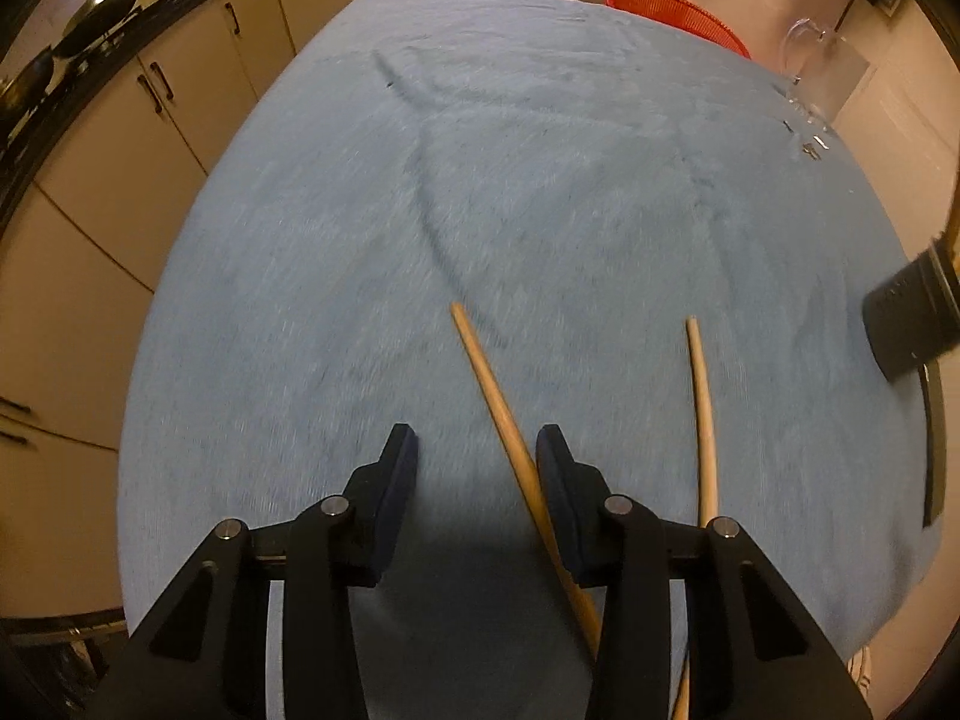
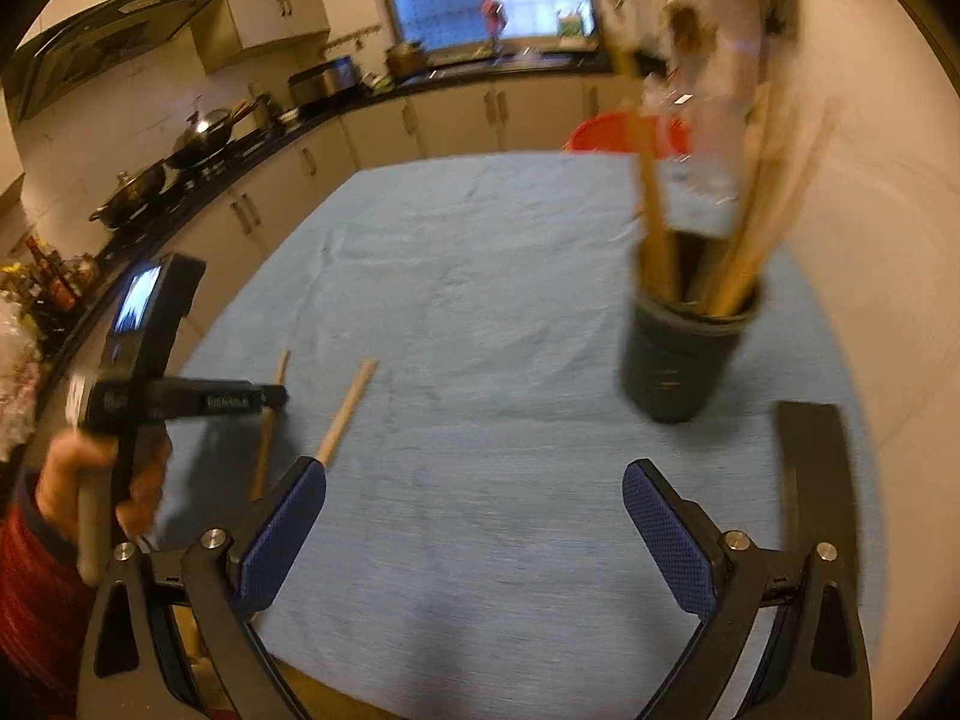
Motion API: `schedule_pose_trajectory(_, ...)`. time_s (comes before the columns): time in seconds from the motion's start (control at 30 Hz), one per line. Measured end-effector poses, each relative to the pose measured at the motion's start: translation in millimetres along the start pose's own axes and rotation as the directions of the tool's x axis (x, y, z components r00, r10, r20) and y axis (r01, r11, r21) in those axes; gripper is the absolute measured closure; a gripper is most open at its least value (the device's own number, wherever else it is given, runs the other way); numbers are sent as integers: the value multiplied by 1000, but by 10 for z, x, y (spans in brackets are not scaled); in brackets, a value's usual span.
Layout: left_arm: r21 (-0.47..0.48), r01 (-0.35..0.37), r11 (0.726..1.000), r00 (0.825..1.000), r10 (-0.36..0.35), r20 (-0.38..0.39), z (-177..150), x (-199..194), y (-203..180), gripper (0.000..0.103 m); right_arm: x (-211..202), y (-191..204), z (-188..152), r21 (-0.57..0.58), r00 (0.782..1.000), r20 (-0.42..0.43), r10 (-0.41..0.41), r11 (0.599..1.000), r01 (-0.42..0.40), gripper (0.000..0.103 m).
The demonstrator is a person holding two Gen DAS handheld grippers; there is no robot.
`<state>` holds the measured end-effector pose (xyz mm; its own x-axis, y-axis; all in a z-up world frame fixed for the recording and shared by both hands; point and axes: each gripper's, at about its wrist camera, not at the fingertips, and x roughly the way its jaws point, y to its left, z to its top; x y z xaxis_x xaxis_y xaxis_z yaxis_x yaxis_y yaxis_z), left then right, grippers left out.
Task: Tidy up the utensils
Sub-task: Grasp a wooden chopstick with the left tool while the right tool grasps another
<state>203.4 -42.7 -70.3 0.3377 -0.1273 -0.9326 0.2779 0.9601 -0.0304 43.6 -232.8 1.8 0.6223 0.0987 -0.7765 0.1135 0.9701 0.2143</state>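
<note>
Two wooden utensil handles lie on the blue cloth. In the left wrist view one handle (image 1: 498, 414) runs under my open left gripper (image 1: 477, 450), passing just inside its right finger; the other handle (image 1: 703, 414) lies to the right. Their far ends are hidden. In the right wrist view the same handles (image 2: 347, 411) (image 2: 267, 426) lie at the left, with the left gripper (image 2: 273, 399) above one of them. My right gripper (image 2: 474, 495) is open and empty over the cloth. A dark holder (image 2: 684, 354) with several wooden utensils stands ahead right, and shows at the left view's edge (image 1: 912, 324).
The table is covered by a blue cloth (image 1: 510, 180). A red basket (image 1: 678, 15) sits at its far edge and a clear glass jug (image 1: 822, 72) at the far right. A flat dark strip (image 2: 810, 468) lies right of the holder. Kitchen counters curve round the left.
</note>
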Motion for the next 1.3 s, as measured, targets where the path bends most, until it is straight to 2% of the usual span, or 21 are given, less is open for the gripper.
schedule_pose_trajectory(0.07, -15, 19, 1000, 1000, -19, 7, -70, -28, 45, 63, 171, 50, 99, 37, 998, -53, 43, 998, -41, 16)
schedule_pose_trajectory(0.13, -27, 27, 999, 1000, -27, 17, -85, -32, 62, 67, 432, 119, 222, 71, 988, -123, 92, 994, -84, 33)
schedule_pose_trajectory(0.2, -38, 38, 999, 999, -37, 20, -97, -31, 96, 73, 678, 168, 311, 106, 975, -191, 114, 990, -95, 41)
schedule_pose_trajectory(0.27, -40, 53, 998, 998, -52, 24, -122, -54, 141, 76, 930, 233, 385, 131, 957, -254, 140, 985, -110, 43)
schedule_pose_trajectory(0.3, -42, 60, 997, 998, -59, 25, -130, -61, 160, 78, 1034, 260, 408, 142, 952, -274, 138, 985, -102, 48)
schedule_pose_trajectory(0.43, -54, 95, 994, 995, -94, 25, -139, -58, 263, 81, 1396, 367, 502, 178, 927, -346, 144, 980, -86, 50)
schedule_pose_trajectory(0.53, -60, 120, 991, 993, -119, 23, -151, -65, 346, 86, 1561, 455, 539, 165, 917, -379, 127, 984, -68, 50)
schedule_pose_trajectory(0.67, -61, 131, 989, 991, -130, 24, -186, -88, 414, 87, 1672, 620, 524, 120, 910, -405, 87, 992, -42, 56)
schedule_pose_trajectory(0.73, -59, 134, 989, 991, -133, 23, -191, -89, 420, 87, 1732, 694, 513, 82, 905, -422, 58, 996, -25, 65)
schedule_pose_trajectory(0.77, -57, 132, 990, 991, -131, 22, -182, -79, 409, 87, 1752, 723, 506, 61, 903, -428, 38, 998, -13, 66)
schedule_pose_trajectory(0.83, -54, 130, 990, 991, -129, 19, -155, -63, 412, 87, 1754, 807, 518, -13, 906, -422, -23, 1000, 19, 77)
schedule_pose_trajectory(0.87, -54, 129, 990, 992, -128, 18, -142, -60, 411, 87, 1754, 818, 517, -30, 906, -422, -37, 999, 27, 78)
schedule_pose_trajectory(0.97, -51, 117, 992, 993, -117, 9, -78, -49, 387, 87, 1768, 804, 542, -54, 903, -427, -59, 998, 39, 89)
schedule_pose_trajectory(1.13, -24, 57, 998, 998, -57, 18, 47, 13, 255, 87, 1789, 700, 600, -19, 908, -419, -24, 1000, 18, 95)
schedule_pose_trajectory(1.23, -33, 56, 998, 998, -55, 28, 113, 36, 231, 90, 1780, 645, 607, 4, 913, -408, -4, 1000, 6, 96)
schedule_pose_trajectory(1.3, -39, 93, 995, 995, -92, 36, 132, 26, 238, 93, 1710, 566, 612, 45, 924, -381, 37, 999, -21, 96)
